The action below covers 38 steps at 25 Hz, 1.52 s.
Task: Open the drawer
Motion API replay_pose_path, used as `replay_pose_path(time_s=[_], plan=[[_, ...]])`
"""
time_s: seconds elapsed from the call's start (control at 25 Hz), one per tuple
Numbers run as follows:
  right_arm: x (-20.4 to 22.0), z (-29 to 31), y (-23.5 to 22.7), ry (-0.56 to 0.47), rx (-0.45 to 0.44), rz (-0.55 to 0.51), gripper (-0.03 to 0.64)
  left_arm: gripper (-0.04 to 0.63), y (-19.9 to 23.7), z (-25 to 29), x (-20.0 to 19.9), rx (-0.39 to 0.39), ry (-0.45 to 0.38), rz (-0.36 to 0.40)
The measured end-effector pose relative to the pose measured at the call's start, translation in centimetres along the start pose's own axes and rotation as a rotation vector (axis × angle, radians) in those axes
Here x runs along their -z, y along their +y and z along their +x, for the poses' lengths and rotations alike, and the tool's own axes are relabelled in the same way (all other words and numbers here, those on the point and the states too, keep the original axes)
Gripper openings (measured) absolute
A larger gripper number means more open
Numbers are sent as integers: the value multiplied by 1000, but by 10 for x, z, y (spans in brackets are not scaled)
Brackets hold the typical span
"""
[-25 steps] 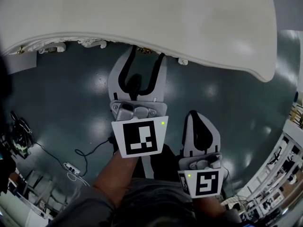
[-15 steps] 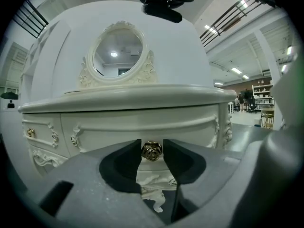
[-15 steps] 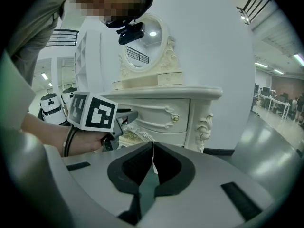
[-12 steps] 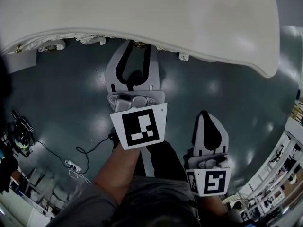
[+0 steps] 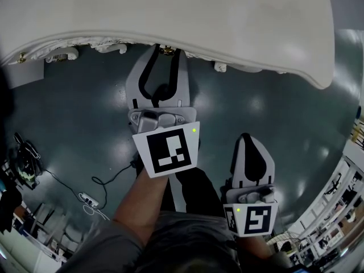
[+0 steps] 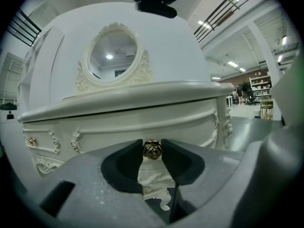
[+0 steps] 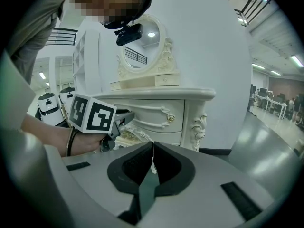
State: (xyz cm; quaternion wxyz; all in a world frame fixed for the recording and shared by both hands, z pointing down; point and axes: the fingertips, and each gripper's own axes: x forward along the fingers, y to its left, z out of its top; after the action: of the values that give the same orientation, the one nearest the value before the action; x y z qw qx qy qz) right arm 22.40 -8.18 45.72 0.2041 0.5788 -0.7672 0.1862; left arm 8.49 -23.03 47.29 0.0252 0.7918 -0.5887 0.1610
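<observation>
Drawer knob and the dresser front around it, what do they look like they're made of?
Drawer knob: probably metal or metal-plated, given its glossy gold sheen and moulded rose shape. Dresser front: cream-white, smooth satin paint with raised scrollwork; likely painted wood, though moulded resin can't be ruled out.

Two tongs (image 5: 166, 57) (image 5: 246, 139), one white dressing table (image 5: 199, 10), one oval mirror (image 6: 113, 56), two gold knobs (image 6: 152, 149) (image 6: 32, 140)

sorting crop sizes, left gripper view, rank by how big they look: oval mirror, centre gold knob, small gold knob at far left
1. oval mirror
2. centre gold knob
3. small gold knob at far left; it is farther off, so real size unsure
</observation>
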Motion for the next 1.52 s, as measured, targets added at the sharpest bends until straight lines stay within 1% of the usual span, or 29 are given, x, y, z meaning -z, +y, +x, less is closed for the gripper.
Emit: replay_pose_path(time_s=[0.12, 0.28, 0.56, 0.76, 0.88, 1.04, 1.16, 1.52], plan=[[-1, 1, 1, -4, -1, -2, 14, 130, -1, -8, 4, 5, 9, 7], [-3, 0, 4, -16, -1, -5, 14, 130, -2, -21, 10, 5, 26, -7], [-4, -5, 13, -37, -7, -9, 14, 130, -4, -33, 16, 11, 29, -7], [4, -26, 25, -59, -12, -15, 14, 130, -10, -62, 22, 9, 21, 2], [-2, -20, 24, -67, -17, -21, 14, 130, -9, -56, 23, 11, 22, 6], [-5, -29, 32, -86, -27, -31, 14, 130, -10, -72, 24, 10, 18, 9], [-12, -29, 33, -96, -33, -36, 14, 130, -9, -74, 21, 11, 18, 16], [-11, -37, 29, -115, -36, -43, 14, 130, -14, -86, 28, 4, 30, 14]])
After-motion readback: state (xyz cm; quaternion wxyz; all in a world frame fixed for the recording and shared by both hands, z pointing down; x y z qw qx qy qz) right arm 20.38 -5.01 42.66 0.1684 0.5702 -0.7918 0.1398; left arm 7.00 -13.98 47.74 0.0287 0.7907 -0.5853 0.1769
